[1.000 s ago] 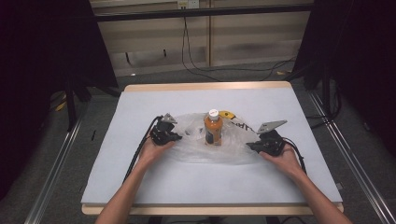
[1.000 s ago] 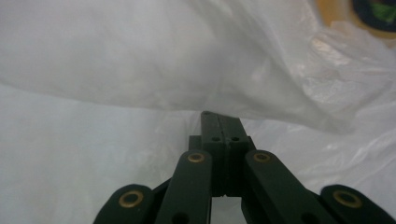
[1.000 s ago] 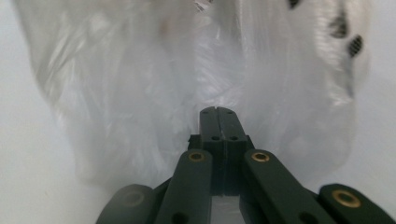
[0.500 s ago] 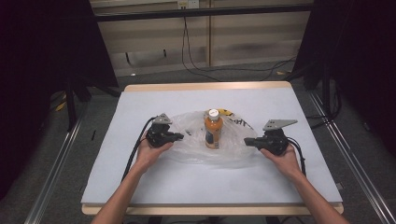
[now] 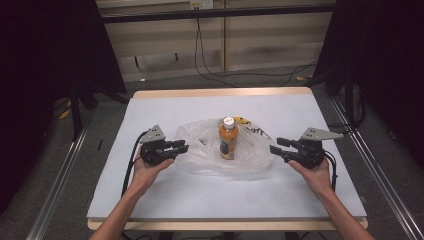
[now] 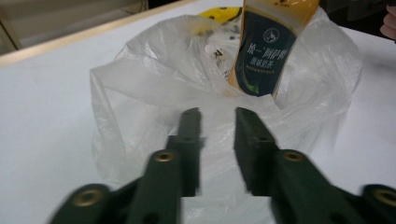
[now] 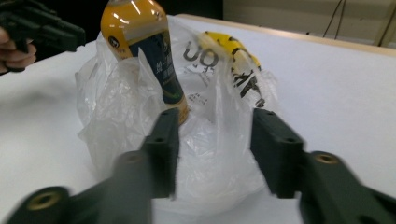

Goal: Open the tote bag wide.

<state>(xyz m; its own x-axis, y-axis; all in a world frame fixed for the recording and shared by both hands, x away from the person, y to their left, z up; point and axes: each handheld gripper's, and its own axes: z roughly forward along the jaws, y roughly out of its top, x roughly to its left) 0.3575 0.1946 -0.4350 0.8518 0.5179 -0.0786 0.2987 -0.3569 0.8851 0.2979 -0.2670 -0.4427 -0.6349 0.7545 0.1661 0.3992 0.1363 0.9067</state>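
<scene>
Both hand-held grippers, left [image 5: 181, 146] and right [image 5: 276, 146], have pulled back from the clear plastic bag [image 5: 205, 156] with jaws apart and empty, so the orange drink bottle [image 5: 227, 138] stands in the bag between them on the worktop [image 5: 165, 195], looking finished.

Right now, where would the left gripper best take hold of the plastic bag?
Probably the raised crumpled edge of the plastic bag facing the left gripper, approached straight ahead. That film stands up off the table, apart from the upright bottle, so open jaws can pinch it.
</scene>
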